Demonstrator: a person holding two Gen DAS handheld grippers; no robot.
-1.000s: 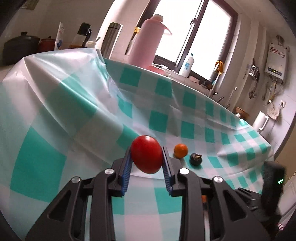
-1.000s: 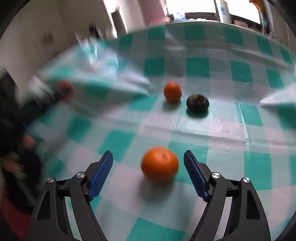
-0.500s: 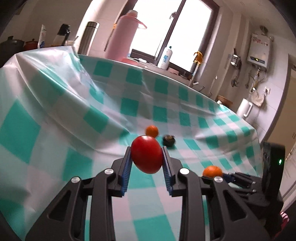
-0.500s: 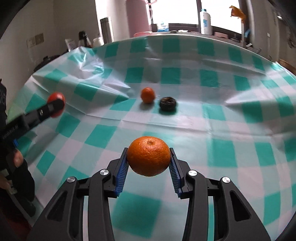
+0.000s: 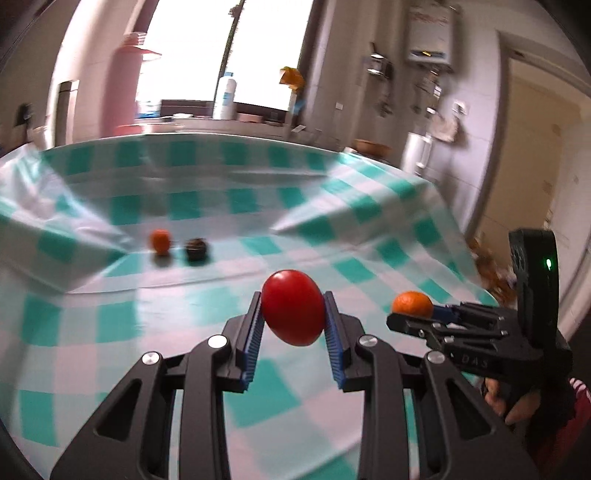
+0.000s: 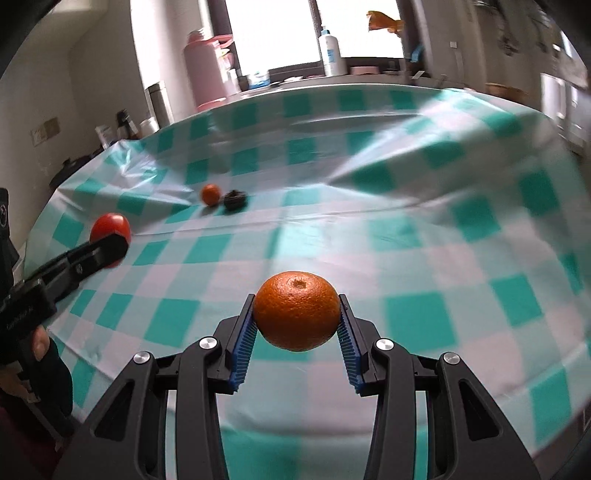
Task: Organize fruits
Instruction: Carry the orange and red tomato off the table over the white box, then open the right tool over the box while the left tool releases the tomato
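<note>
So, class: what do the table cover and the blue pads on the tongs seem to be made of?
Table cover: probably thin plastic or vinyl; glossy, with sharp shiny creases. Blue pads: likely rubber or soft plastic; matte and finely ribbed, pressed against the orange.

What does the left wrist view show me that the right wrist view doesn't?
Only the left wrist view: the wall-mounted water heater and the doorway at right.
Only the right wrist view: the wall socket and dark pot at left.
Both: left tongs shut on the tomato, right tongs shut on the large orange, plus the small orange and dark fruit on the checked cloth.
</note>
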